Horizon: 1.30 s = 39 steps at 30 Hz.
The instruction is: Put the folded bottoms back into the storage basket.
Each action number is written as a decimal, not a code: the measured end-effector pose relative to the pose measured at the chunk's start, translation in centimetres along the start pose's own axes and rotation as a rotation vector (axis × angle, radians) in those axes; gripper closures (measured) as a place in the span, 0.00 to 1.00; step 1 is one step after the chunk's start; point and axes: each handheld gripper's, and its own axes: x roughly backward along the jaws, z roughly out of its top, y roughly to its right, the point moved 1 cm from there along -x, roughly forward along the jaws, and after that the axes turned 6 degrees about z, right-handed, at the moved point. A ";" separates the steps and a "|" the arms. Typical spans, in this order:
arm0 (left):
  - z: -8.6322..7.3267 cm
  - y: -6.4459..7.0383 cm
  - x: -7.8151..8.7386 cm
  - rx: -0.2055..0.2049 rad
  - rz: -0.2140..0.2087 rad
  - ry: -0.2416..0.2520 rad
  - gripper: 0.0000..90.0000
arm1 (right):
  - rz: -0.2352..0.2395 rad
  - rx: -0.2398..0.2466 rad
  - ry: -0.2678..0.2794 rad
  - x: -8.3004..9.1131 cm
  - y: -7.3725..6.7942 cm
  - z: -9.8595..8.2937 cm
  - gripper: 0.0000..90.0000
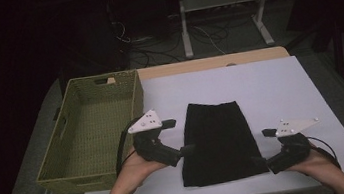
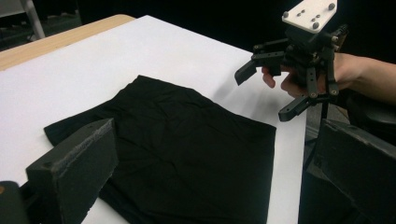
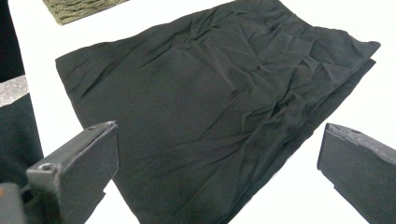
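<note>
The black garment (image 1: 214, 142) is lying flat on the white bench (image 1: 280, 88), folded into a tidy rectangle with its long sides running away from the person, and both tools are closing in on it from either side. The left hand-held gripper (image 1: 185, 150) is sitting at the cloth's left edge, about midway along it, with its jaws standing wide apart in its own view and nothing between them but the fabric lying ahead. The right hand-held gripper (image 1: 264, 161) is hovering at the near right corner, jaws likewise spread wide, the cloth's layered edge showing just in front of them (you can make out two thicknesses of fabric at that far corner in the right gripper view). Seen from the left gripper view, the right tool (image 2: 275, 93) is hanging above the bench's edge, open and empty. So the folding is looking well advanced, judging by how compact and squared the garment is lying, but neither tool is gripping anything yet. The woven basket (image 1: 95, 132) is waiting just beside the cloth on the left, and it is standing empty, so whatever is left appears to be another fold or the lift across into that basket, and that part is not yet begun
</note>
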 end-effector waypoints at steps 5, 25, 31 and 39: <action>-0.7 0.4 -1.0 0.009 -0.007 -0.002 0.00 | 0.008 -0.001 0.003 -0.1 0.0 -0.1 0.00; -4.9 0.7 -3.9 0.035 0.022 -0.104 0.00 | 0.027 0.003 0.000 -0.2 -0.2 -0.2 0.00; -6.0 0.6 -4.9 0.027 0.048 -0.154 0.00 | 0.034 0.013 -0.005 -0.2 -0.3 -0.2 0.00; -7.2 0.1 -5.9 0.055 0.073 -0.196 0.00 | 0.040 0.013 -0.001 -0.4 -0.1 -0.1 0.00</action>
